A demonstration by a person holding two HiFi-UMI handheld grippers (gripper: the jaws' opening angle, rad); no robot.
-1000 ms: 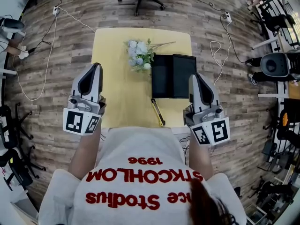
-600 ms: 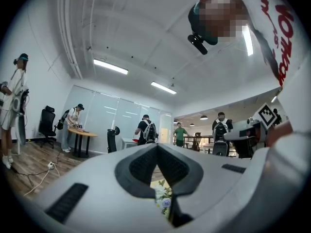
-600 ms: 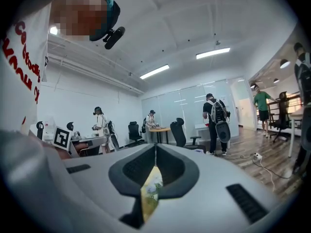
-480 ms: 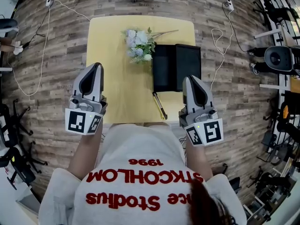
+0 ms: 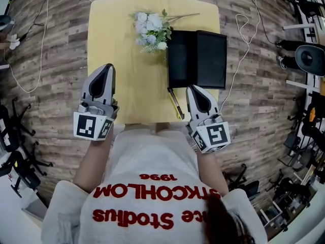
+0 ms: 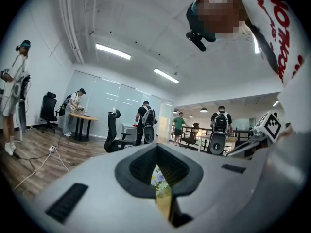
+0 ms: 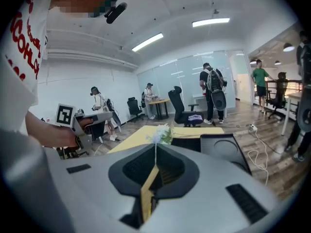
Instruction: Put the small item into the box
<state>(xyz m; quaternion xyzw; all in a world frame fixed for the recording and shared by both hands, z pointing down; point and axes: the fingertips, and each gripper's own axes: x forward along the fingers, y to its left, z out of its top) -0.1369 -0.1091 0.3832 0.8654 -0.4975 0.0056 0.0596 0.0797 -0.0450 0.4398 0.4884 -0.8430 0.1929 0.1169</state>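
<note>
On the yellow table (image 5: 122, 70) lies an open black box (image 5: 198, 59), its two halves side by side. A slim yellow-and-black item (image 5: 175, 104) rests near the table's front edge, just below the box's left corner. My right gripper (image 5: 193, 89) hovers over that front edge, right beside the slim item, jaws shut and empty. Its own view shows the shut jaws (image 7: 149, 174) pointing at the box (image 7: 221, 150). My left gripper (image 5: 106, 67) hangs at the table's left edge, shut with nothing in it (image 6: 163, 195).
A bunch of white flowers (image 5: 151, 30) lies at the back of the table, left of the box. White cables (image 5: 242, 39) run over the wooden floor around the table. Office chairs and several people stand farther off in the room.
The table has come closer in the head view. My right gripper has moved left and forward, ending beside the slim item. The left gripper has hardly shifted.
</note>
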